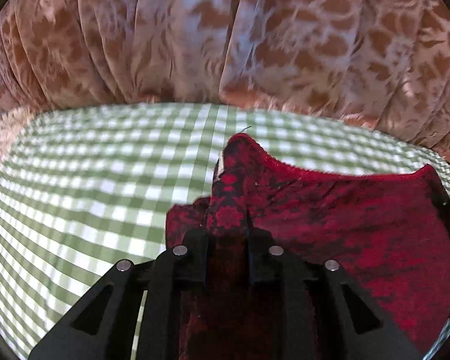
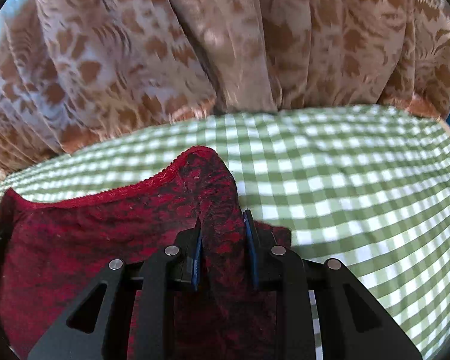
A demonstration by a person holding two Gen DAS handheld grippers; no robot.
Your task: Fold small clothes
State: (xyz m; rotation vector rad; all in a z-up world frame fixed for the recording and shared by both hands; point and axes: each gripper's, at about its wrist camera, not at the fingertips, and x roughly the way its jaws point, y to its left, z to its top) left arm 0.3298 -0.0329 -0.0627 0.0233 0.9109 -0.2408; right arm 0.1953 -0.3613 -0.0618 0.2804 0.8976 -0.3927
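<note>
The small red garment (image 1: 360, 234), dark red with a black pattern and a scalloped trim along its upper edge, is stretched between the two grippers above the green and white checked cloth (image 1: 90, 180) that covers the surface. Its top edge sags a little in the middle, and each corner rises to a peak where a gripper takes it.

The left gripper (image 1: 228, 225) has one corner of the garment between its black fingers (image 1: 196, 258). The fabric fills the narrow gap between them and stands up in a ridge beyond the tips, with a small white tag at its left side. The picture is blurred here, so I think the pads press on the fabric, but it is not fully sure.

From the right wrist view, the same garment (image 2: 90, 240) spreads to the left, and the right gripper (image 2: 222, 225) is clenched on the other corner. Blue pads (image 2: 249, 240) line its fingers, and the fabric is squeezed between them and rises to a rounded peak above.

Behind the checked cloth, a curtain (image 2: 225, 45) with a brown and pale leaf pattern hangs in deep folds, and its lower edge meets the far edge of the surface.
</note>
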